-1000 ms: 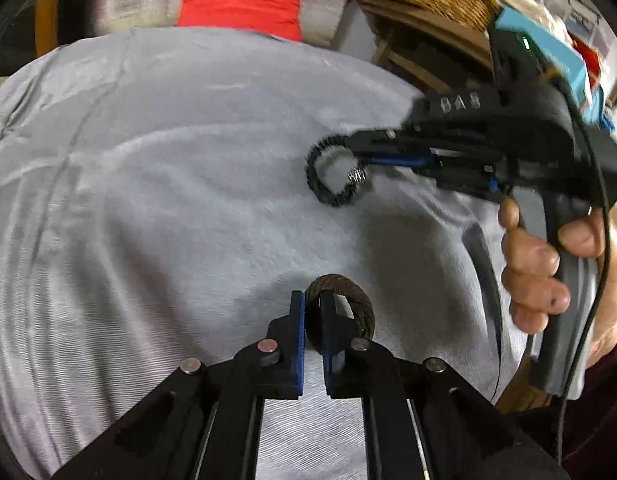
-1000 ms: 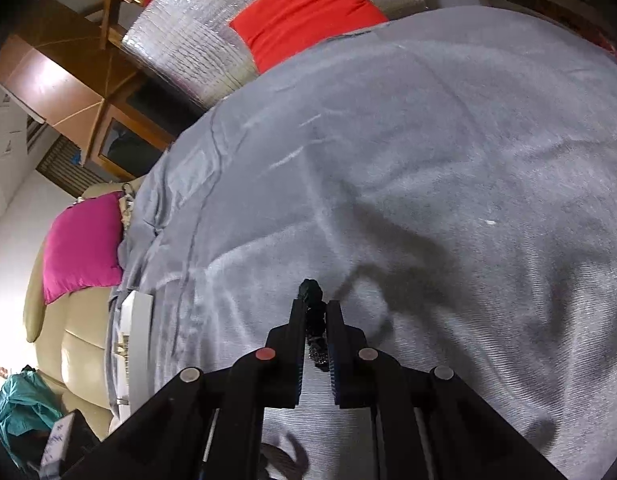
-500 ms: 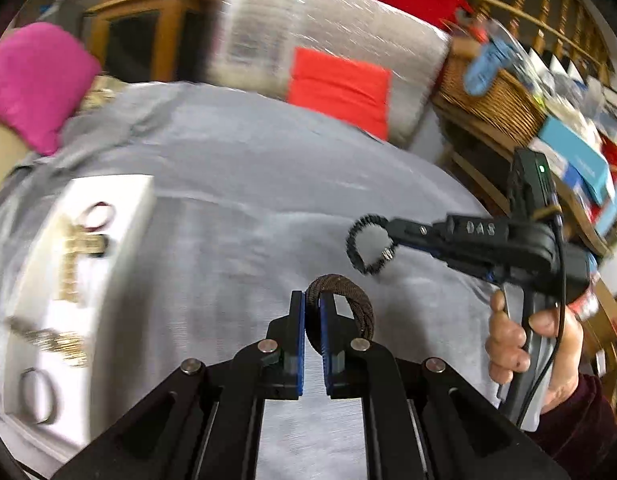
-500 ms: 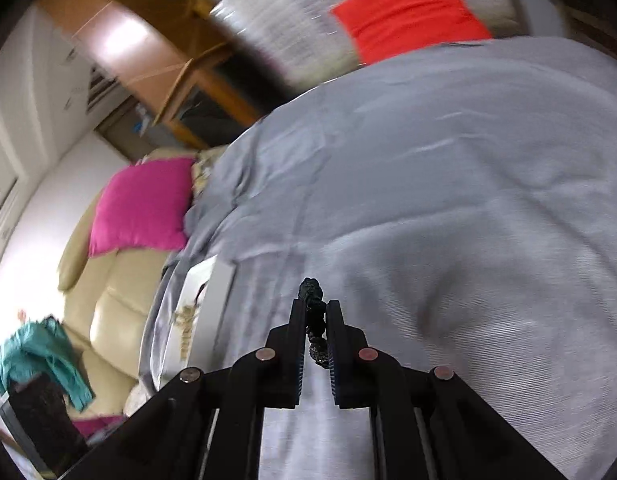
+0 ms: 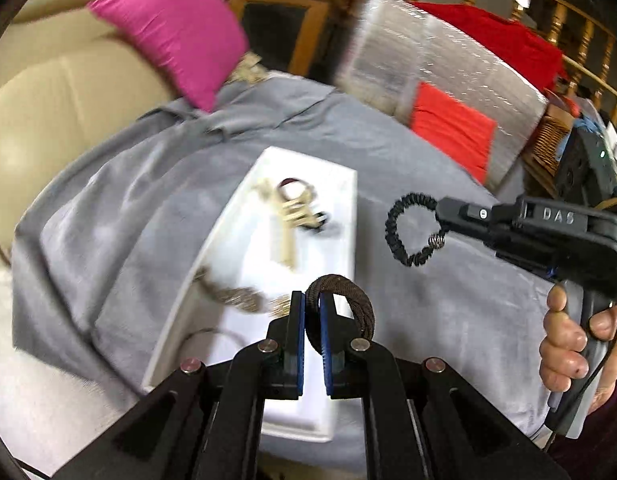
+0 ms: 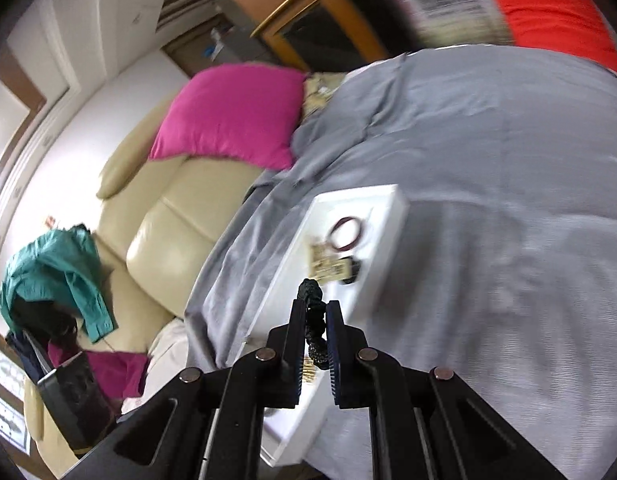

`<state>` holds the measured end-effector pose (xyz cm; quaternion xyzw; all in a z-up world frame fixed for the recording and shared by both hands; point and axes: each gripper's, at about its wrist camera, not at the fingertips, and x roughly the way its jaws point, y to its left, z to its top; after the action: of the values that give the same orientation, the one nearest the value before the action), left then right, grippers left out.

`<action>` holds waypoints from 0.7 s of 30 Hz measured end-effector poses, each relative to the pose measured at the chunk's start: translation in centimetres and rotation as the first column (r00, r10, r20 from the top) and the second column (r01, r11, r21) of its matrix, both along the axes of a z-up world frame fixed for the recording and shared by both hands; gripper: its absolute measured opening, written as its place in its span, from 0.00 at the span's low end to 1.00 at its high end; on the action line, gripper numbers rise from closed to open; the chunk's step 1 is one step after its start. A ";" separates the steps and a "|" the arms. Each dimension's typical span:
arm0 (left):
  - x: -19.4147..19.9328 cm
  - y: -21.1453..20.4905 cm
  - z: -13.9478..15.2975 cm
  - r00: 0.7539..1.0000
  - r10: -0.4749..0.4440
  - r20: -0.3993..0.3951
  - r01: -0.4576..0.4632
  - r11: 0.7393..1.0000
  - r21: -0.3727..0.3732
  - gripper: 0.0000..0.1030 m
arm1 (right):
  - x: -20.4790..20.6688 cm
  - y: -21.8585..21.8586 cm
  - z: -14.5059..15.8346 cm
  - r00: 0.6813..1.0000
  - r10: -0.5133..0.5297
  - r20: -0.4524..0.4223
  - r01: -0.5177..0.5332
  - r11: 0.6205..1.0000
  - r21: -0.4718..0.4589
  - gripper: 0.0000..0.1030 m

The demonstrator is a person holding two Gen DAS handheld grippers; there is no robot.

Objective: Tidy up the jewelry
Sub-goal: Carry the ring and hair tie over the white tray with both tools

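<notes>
Left wrist view first: your left gripper (image 5: 313, 320) is clamped tight on a dark brown braided ring-shaped bracelet (image 5: 350, 300), which stands up out of the pads and curls off to the right of them. Just ahead of and below the fingertips sits the long white rectangular tray (image 5: 340, 240) on the grey cloth (image 5: 448, 312), with a pale gold chain piece (image 5: 288, 220), a dark red bangle (image 5: 292, 186) and a brownish chain (image 5: 236, 296) lying in it. Off to the right and further out you can see your right gripper (image 5: 442, 218), shut on a black beaded stretch bracelet (image 5: 408, 232) that hangs as an open loop past its tip, over the cloth just beside the tray's right edge. Your hand (image 5: 568, 344) is wrapped around the handle.

Right wrist view: the right gripper (image 6: 315, 320) pinches that same black bracelet (image 6: 314, 320) edge-on, so it reads as a knobbly column between the pads. The tray (image 6: 388, 216) lies straight ahead and below, bangle (image 6: 346, 232) at its far end.

So I'd say you're in the carry step, both pieces in hand, drop-off not yet done. Next move, I reckon: lower each one over a bare patch of tray, clear of the chains, then let go. The black loop isn't over the tray yet, so bring it left first.
</notes>
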<state>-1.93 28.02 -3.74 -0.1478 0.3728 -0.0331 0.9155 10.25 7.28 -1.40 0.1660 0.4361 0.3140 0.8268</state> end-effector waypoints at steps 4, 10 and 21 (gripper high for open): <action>0.3 1.4 -1.5 0.998 0.001 -0.060 -0.003 1.000 -0.030 0.07 | 0.3 4.4 -0.9 0.999 0.037 -0.013 -0.038 0.998 -0.043 0.11; 1.1 1.0 -2.9 0.992 -0.046 -0.119 0.041 0.998 -0.044 0.07 | 1.4 9.4 -2.5 0.998 0.061 -0.022 -0.063 0.992 -0.113 0.11; 1.4 1.6 -4.7 0.979 -0.023 -0.204 0.009 0.998 -0.066 0.07 | 3.0 13.9 -5.4 0.994 0.095 -0.047 -0.103 0.969 -0.223 0.11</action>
<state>-0.50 29.59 -8.42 -0.1769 0.4648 -0.0371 0.8667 13.21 21.15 -6.79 0.0547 0.4917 0.3003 0.8155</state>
